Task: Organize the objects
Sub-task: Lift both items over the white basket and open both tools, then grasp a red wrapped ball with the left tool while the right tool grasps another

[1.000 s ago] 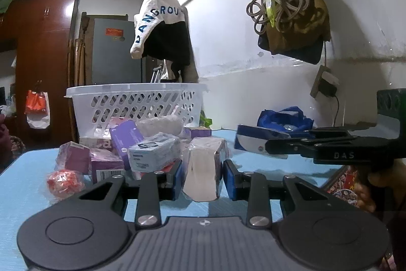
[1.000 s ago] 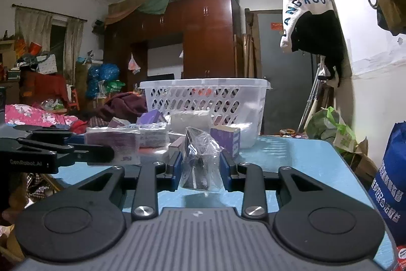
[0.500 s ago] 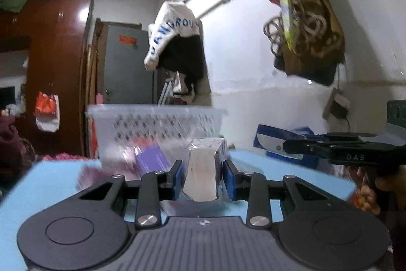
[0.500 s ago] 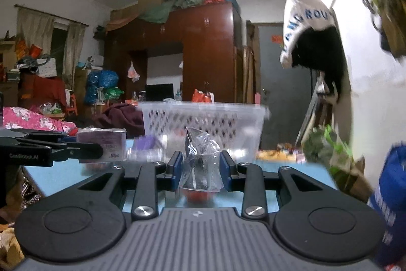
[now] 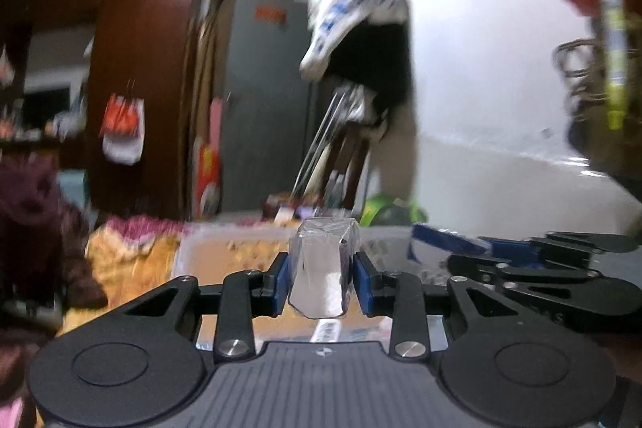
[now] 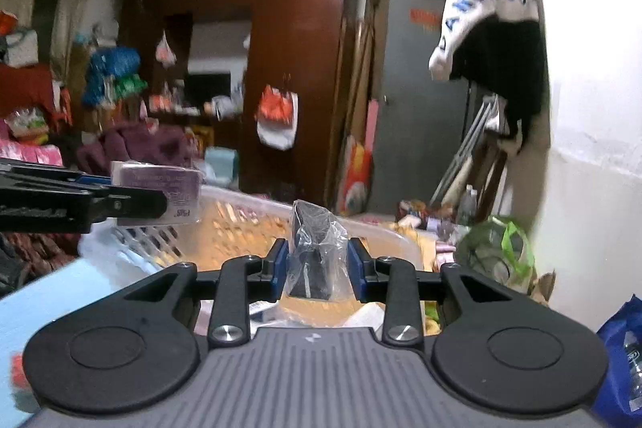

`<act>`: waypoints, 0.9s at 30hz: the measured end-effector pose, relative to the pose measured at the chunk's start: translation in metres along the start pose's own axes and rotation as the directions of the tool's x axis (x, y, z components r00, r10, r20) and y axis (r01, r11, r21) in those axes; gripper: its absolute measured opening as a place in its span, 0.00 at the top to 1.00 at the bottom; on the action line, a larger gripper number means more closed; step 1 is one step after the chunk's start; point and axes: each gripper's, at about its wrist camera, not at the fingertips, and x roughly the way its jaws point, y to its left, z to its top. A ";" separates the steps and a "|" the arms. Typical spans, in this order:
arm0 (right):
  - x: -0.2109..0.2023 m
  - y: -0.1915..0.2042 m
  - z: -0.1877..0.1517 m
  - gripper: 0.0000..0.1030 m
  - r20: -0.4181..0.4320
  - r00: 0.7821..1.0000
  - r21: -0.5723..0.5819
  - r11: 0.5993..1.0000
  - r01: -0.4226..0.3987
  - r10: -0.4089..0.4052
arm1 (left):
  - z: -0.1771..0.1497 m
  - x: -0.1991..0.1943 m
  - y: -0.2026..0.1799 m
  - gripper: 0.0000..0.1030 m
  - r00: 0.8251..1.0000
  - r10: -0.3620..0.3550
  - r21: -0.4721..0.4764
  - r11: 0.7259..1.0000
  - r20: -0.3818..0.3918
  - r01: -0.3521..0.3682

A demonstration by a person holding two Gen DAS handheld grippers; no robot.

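My left gripper point(image 5: 321, 281) is shut on a clear-wrapped white pack point(image 5: 321, 267), held in the air above the white laundry basket point(image 5: 224, 247). My right gripper point(image 6: 317, 273) is shut on a dark item in a clear plastic bag point(image 6: 315, 259), also held over the basket point(image 6: 248, 203). In the right wrist view the left gripper point(image 6: 80, 201) reaches in from the left with its pack point(image 6: 160, 193) showing a purple-and-white side. In the left wrist view the right gripper point(image 5: 521, 263) shows at the right.
The light blue table point(image 6: 60, 303) lies below left, with a red item point(image 6: 18, 368) at its near edge. A green bag point(image 6: 497, 247) and a blue bag point(image 6: 618, 355) sit at the right by the white wall. A wardrobe and a door stand behind.
Both grippers have risen and moved forward with their loads, from table level in front of the basket to above its rim. The pile of boxes has dropped out of view.
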 end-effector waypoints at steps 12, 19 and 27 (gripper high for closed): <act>-0.088 -0.010 -0.047 0.00 0.147 0.985 0.042 0.994 -0.098 0.091 | -0.048 -0.074 0.019 0.14 0.997 -0.011 0.006 1.000 0.076 0.010; -0.088 -0.018 -0.123 0.05 -0.110 0.980 0.154 0.976 -0.151 0.169 | -0.124 -0.130 0.041 0.13 1.000 -0.014 -0.042 0.999 -0.016 0.014; -0.066 -0.002 -0.130 0.33 -0.201 0.958 0.141 0.973 -0.180 0.206 | -0.147 -0.113 0.043 0.13 0.993 0.038 -0.025 0.999 -0.110 -0.041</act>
